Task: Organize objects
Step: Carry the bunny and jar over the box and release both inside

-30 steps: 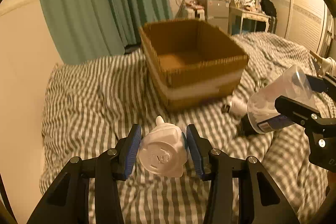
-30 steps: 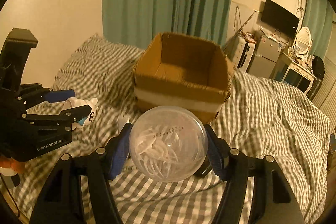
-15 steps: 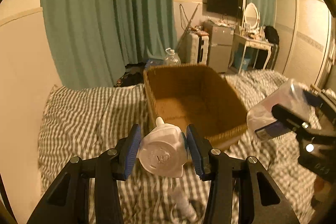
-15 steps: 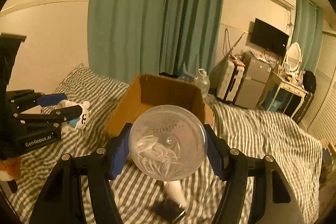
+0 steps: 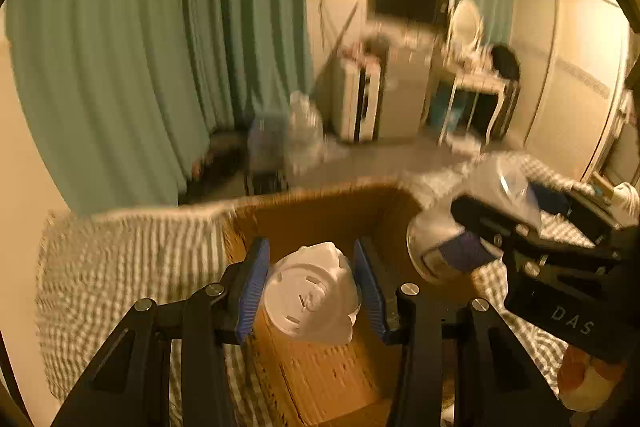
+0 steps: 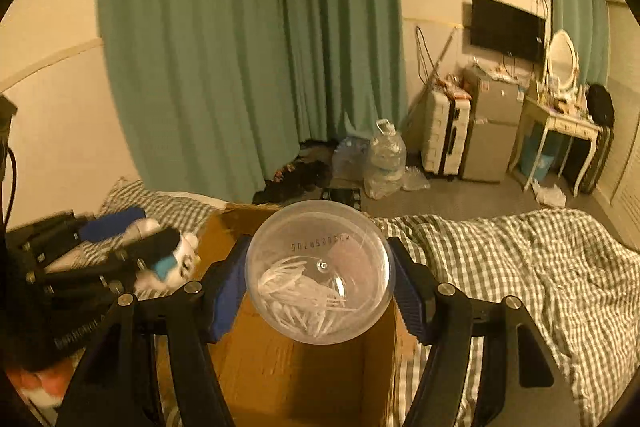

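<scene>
Checked bedding surrounds cardboard box below both grippers: left gripper pinches white figurine, right gripper pinches clear tub; lower before releasing.

The box sits on the bed; above it, the toy hangs left of the jar.

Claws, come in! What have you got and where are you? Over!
Left claw shut on white toy. Right claw shut on clear tub. Both over the cardboard box. Nothing blocking.
</scene>
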